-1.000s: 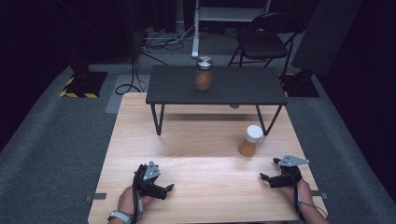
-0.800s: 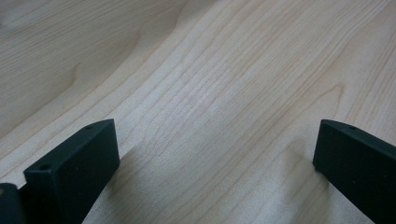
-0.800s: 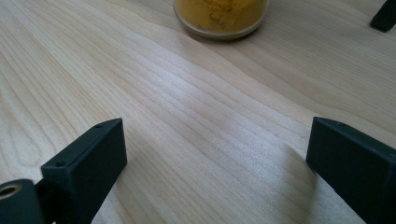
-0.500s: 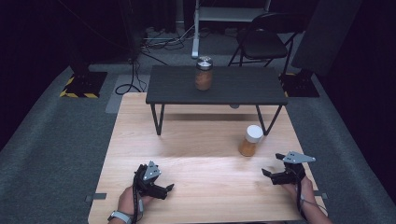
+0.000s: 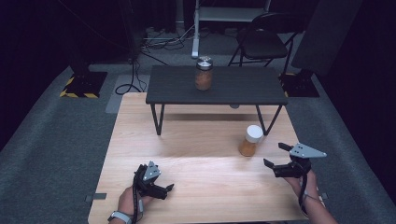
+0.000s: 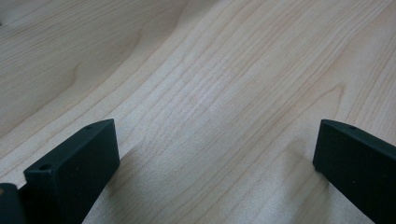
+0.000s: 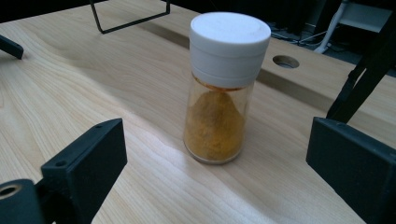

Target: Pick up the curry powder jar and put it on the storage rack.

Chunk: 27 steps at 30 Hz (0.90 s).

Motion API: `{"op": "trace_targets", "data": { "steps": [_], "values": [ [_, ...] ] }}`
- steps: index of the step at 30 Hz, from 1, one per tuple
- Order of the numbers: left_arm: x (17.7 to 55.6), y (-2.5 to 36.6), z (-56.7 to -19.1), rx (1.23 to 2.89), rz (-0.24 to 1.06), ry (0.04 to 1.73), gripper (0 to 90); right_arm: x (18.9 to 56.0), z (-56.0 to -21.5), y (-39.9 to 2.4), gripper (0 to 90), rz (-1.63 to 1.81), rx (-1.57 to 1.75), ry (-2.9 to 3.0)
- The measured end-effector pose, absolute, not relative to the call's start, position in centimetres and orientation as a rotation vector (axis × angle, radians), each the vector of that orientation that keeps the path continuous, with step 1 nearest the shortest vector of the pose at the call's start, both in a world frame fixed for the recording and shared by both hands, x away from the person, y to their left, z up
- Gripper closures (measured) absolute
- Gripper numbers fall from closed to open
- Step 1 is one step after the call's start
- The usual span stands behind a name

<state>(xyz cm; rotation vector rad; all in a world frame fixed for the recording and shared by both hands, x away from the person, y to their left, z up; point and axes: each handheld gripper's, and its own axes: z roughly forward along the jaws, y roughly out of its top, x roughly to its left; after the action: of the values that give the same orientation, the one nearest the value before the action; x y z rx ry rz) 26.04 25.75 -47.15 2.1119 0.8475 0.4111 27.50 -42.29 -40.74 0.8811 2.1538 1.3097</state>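
Note:
A clear spice jar (image 5: 250, 140) of orange powder with a white cap stands upright on the wooden table (image 5: 196, 144), at the right. My right gripper (image 5: 274, 155) hovers just right of it and nearer to me, jaws open and pointing at it. In the right gripper view the jar (image 7: 224, 93) stands a little beyond my right gripper (image 7: 217, 136), untouched. A second jar (image 5: 204, 73) with a silver lid stands on the low black stand (image 5: 243, 88). My left gripper (image 5: 167, 190) rests open near the front edge; in the left gripper view it (image 6: 215, 140) has bare wood between its jaws.
The black stand has thin metal legs (image 5: 159, 119) planted on the table's far half. A round hole (image 7: 286, 61) pierces the tabletop behind the spice jar. Beyond the table are grey carpet, cables and a folding chair (image 5: 261, 42).
My right gripper has lifted off the table a little, still open and aimed at the white-capped jar. The left gripper and both jars have stayed put.

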Motion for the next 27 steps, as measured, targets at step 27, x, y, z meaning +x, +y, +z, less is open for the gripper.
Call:
{"op": "trace_targets", "data": {
  "steps": [27],
  "values": [
    [25.8, 25.5, -47.2, 2.105, 0.421, 0.865, 0.0, 31.2, -40.5, -40.4, 4.6, 1.373, 0.888, 2.114]
  ]
}}
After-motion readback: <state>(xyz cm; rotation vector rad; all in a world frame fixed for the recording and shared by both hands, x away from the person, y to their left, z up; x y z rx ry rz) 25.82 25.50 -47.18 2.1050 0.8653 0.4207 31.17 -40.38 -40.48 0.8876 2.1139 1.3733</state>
